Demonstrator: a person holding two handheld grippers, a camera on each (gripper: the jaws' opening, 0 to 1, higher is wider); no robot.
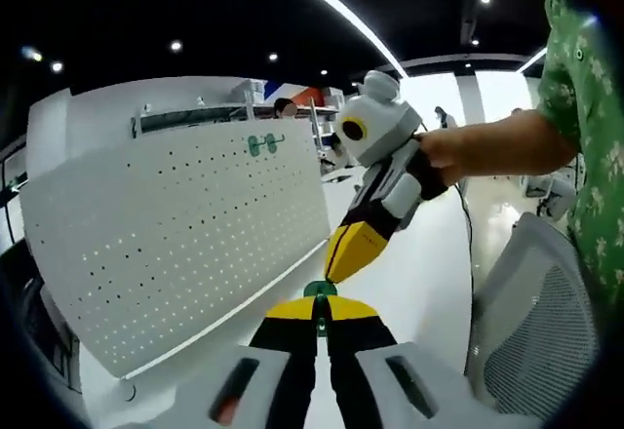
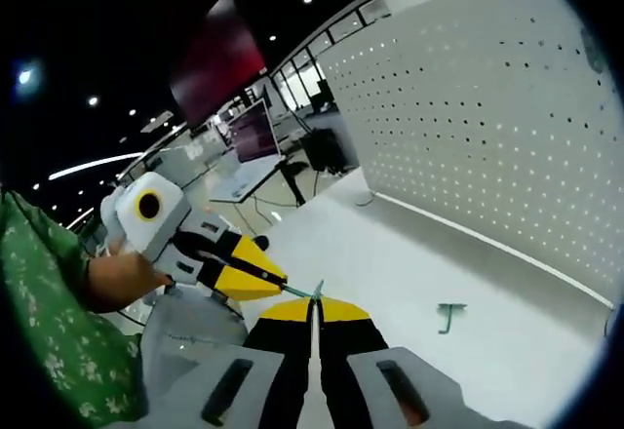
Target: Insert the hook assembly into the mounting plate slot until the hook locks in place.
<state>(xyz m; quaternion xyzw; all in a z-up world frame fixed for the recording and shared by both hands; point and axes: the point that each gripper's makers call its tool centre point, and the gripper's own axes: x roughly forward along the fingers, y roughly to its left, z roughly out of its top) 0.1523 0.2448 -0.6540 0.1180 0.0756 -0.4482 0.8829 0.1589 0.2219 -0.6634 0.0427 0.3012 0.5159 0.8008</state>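
Hook [image 1: 320,290] between both tools' tips

No legible text, labels or signs

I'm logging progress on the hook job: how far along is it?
Done: one green hook already hangs on the pegboard. In hand: both grippers, left and right, pinch a small green hook piece together. Left: seating it in the board; another hook lies on the table.

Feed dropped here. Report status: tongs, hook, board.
Left tongs and right tongs both shut on one green hook, tips meeting. Pegboard upright, a green hook already hung. Spare hook on table. Path clear.
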